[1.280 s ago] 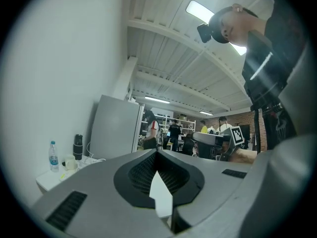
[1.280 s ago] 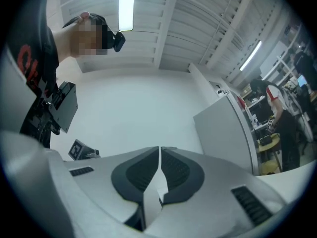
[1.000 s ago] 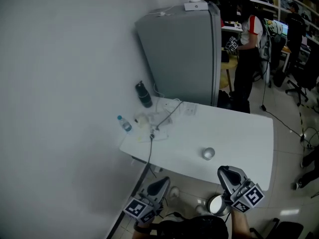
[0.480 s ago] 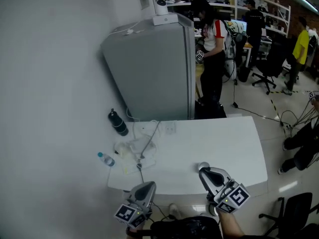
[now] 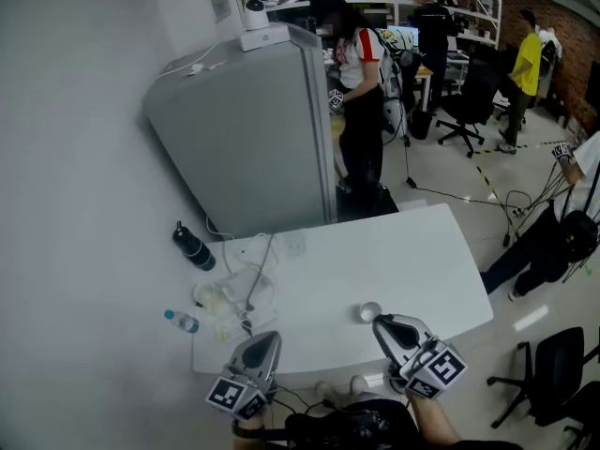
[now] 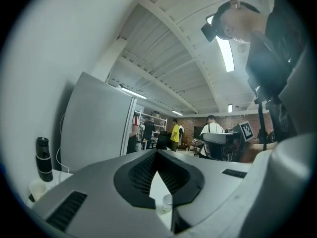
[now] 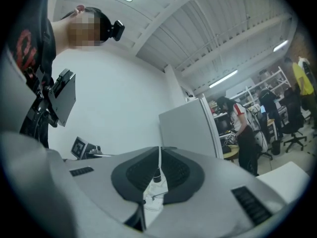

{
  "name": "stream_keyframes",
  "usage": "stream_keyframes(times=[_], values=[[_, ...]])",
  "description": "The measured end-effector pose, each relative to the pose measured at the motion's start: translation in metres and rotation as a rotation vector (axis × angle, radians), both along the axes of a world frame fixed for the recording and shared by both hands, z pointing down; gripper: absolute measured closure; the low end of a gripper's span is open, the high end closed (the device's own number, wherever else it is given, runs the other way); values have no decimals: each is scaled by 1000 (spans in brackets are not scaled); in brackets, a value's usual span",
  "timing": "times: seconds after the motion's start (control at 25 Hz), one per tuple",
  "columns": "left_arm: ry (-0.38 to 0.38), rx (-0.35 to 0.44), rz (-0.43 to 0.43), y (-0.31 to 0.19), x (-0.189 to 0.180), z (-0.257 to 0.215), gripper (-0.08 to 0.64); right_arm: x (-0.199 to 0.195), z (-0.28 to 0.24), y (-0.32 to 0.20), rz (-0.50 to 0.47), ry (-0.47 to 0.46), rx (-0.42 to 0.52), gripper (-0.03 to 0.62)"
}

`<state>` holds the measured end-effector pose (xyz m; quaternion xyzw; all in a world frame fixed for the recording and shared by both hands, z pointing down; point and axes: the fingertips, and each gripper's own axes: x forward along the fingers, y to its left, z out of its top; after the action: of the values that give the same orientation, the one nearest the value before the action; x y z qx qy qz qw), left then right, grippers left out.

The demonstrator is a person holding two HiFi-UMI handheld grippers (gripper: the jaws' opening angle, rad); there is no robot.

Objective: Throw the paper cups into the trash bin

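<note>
A single white paper cup (image 5: 369, 312) stands upright on the white table (image 5: 412, 261), near its front edge. My right gripper (image 5: 383, 324) is shut and empty, its tip just in front of the cup and slightly to its right. My left gripper (image 5: 266, 338) hovers over the front left of the table, also shut with nothing in it. In the left gripper view the closed jaws (image 6: 157, 155) frame the cup (image 6: 167, 201) below them. The right gripper (image 7: 159, 150) points toward a black bottle (image 7: 156, 175). No trash bin shows.
A black bottle (image 5: 194, 247), a small water bottle (image 5: 182, 322), crumpled plastic (image 5: 225, 298) and a cable (image 5: 255, 275) lie at the table's left end. A tall grey cabinet (image 5: 244, 139) stands behind it. Several people and office chairs (image 5: 548, 382) are to the right.
The head view has swung, so the table and cabinet sit further left and lower. The cup now lies right by the right gripper's tip. Both grippers stay shut.
</note>
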<state>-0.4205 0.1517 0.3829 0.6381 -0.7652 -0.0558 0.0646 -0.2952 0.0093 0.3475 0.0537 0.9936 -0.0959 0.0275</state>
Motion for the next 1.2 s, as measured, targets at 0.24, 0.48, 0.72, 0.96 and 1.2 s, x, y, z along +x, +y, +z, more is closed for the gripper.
stream_keyframes(times=[0.24, 0.48, 0.72, 0.96, 1.2], values=[[-24, -2, 16, -16, 2, -8, 568, 0, 6, -27, 72, 45, 147, 584], [-23, -7, 15, -25, 6, -7, 568, 2, 52, -57, 160, 138, 149, 370], [-13, -15, 13, -32, 0, -1, 568, 2, 142, -87, 217, 234, -34, 82], [3, -19, -2, -27, 1, 0, 568, 5, 278, -92, 189, 531, 25, 66], [-25, -54, -93, -12, -12, 3, 568, -7, 384, -109, 173, 721, 82, 66]])
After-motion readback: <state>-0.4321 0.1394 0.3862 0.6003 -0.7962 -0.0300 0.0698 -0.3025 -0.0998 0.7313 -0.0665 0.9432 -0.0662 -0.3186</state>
